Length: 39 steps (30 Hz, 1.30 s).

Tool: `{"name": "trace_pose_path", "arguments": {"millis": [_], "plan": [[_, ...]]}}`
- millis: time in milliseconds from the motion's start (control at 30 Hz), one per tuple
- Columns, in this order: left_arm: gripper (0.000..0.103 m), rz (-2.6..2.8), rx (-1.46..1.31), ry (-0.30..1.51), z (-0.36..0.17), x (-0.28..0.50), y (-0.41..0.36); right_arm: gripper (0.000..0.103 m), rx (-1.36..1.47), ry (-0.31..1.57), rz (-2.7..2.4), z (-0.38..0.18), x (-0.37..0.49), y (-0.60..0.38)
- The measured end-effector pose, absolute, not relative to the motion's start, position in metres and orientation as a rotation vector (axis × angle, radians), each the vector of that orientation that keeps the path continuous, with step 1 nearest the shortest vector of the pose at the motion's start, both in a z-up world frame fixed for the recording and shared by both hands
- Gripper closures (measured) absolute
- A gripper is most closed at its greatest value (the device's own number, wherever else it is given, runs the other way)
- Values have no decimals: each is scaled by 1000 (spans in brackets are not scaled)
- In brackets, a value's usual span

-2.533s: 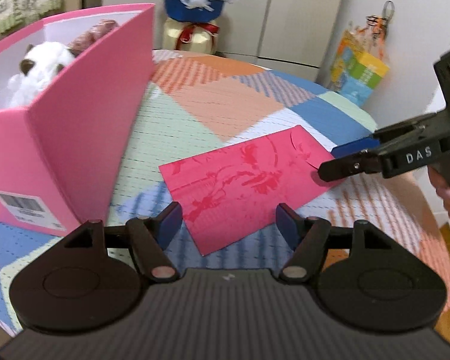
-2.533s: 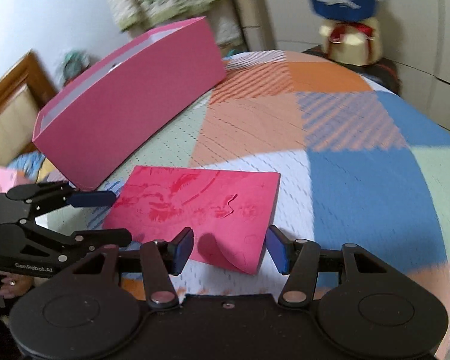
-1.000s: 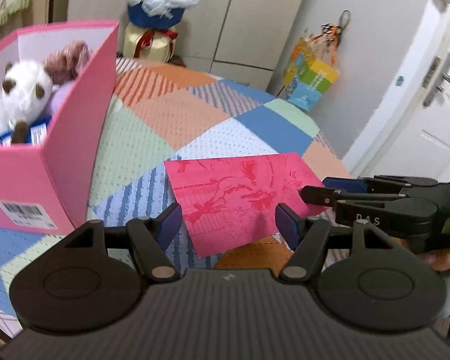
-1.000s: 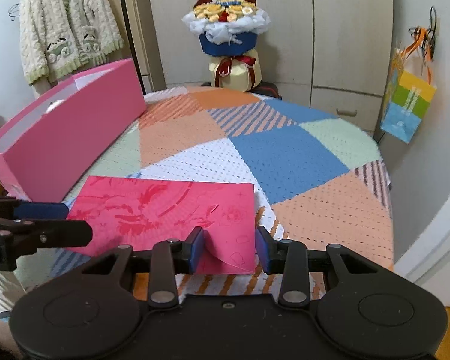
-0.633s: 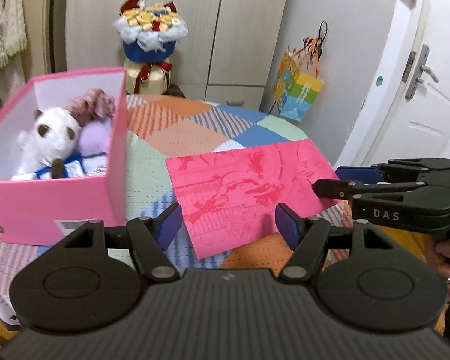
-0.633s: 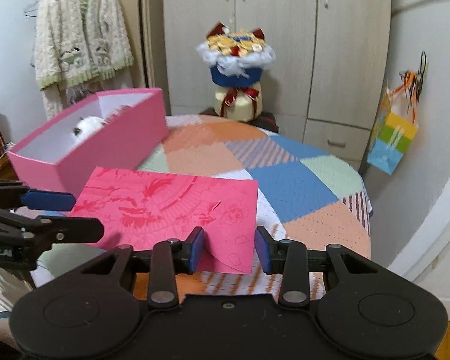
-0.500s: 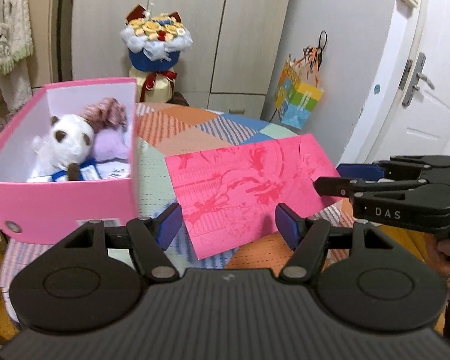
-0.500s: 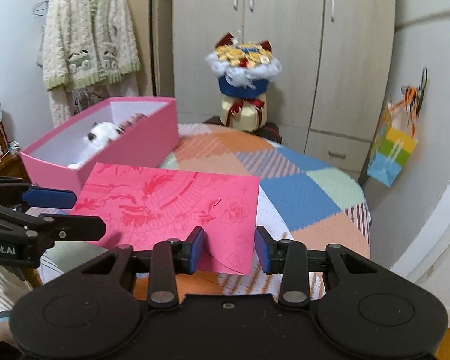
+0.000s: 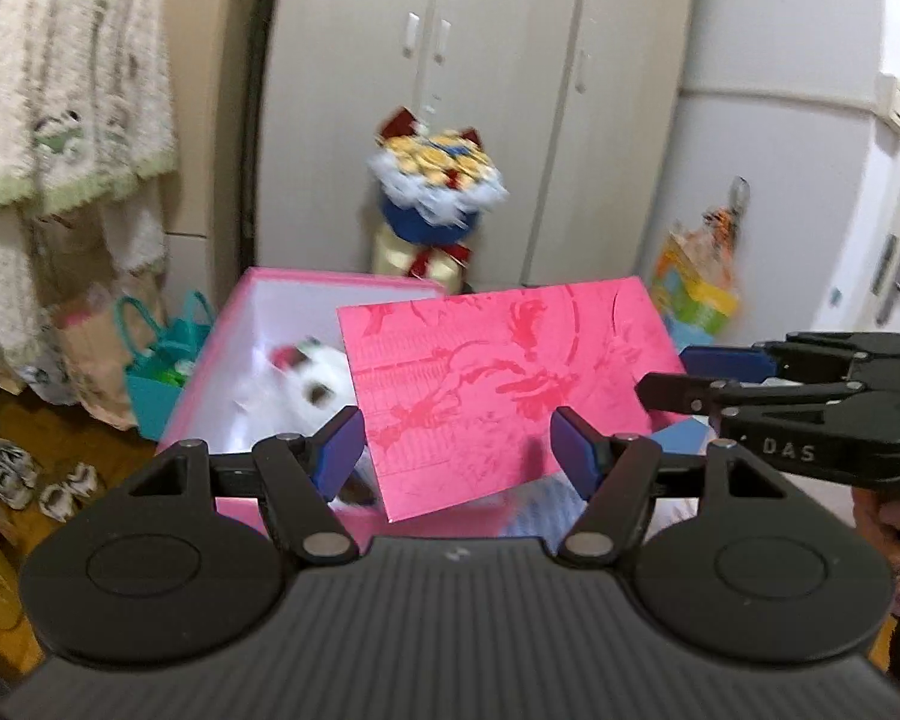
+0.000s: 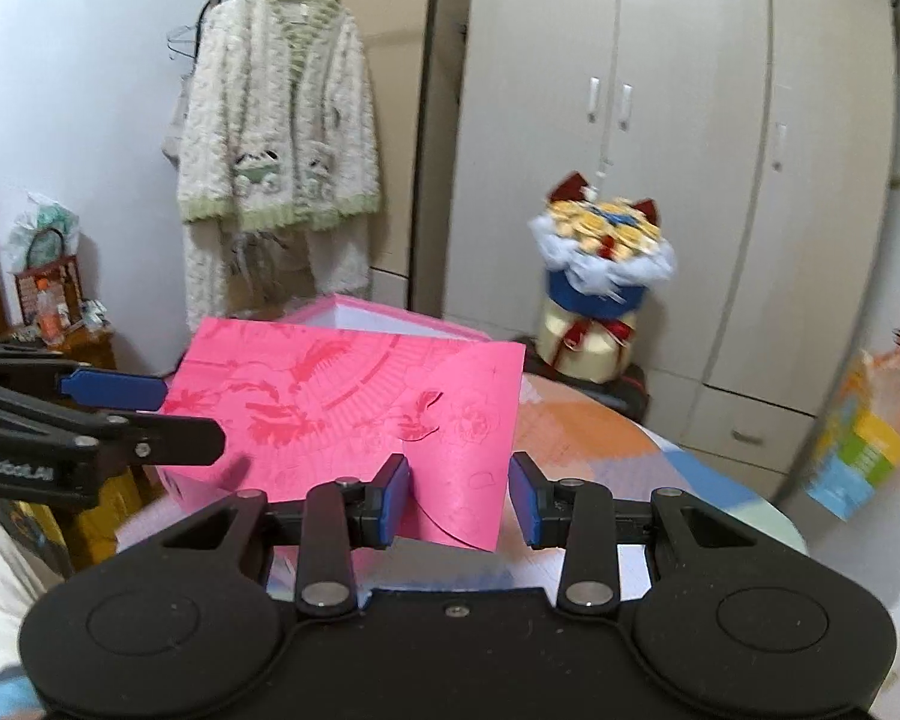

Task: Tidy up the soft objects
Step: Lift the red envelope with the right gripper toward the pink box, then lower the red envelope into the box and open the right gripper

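One pink lid (image 9: 498, 384), lifted off table (image 10: 600, 438), now above box (image 9: 222, 348).

bouquet (image 10: 603, 252), cardigan (image 10: 279, 114), wardrobe (image 10: 678, 150), gift bag (image 9: 693, 294)

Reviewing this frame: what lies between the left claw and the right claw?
The pink lid spans the stretch from the left claw to the right claw, in front of the open pink box. Both wrist views show it.
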<state>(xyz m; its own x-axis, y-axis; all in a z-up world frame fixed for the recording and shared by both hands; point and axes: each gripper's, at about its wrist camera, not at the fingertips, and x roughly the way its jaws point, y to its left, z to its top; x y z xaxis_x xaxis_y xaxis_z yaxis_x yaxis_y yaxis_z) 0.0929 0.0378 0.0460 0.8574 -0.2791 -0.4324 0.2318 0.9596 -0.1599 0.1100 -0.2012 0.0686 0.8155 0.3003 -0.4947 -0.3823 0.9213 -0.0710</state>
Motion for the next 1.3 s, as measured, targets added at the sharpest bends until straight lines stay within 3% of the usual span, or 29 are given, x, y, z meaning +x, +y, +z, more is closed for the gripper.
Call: {"name": "trace_pose_path", "arguments": {"millis": [500, 1000, 1300], "plan": [[36, -167, -13, 558, 19, 174, 107, 61, -126, 618, 475, 33, 196, -113], [36, -208, 287, 594, -16, 197, 83, 61, -199, 720, 458, 1, 210, -93], [33, -256, 272, 618, -12, 190, 77, 53, -196, 677, 467, 10, 188, -102]]}}
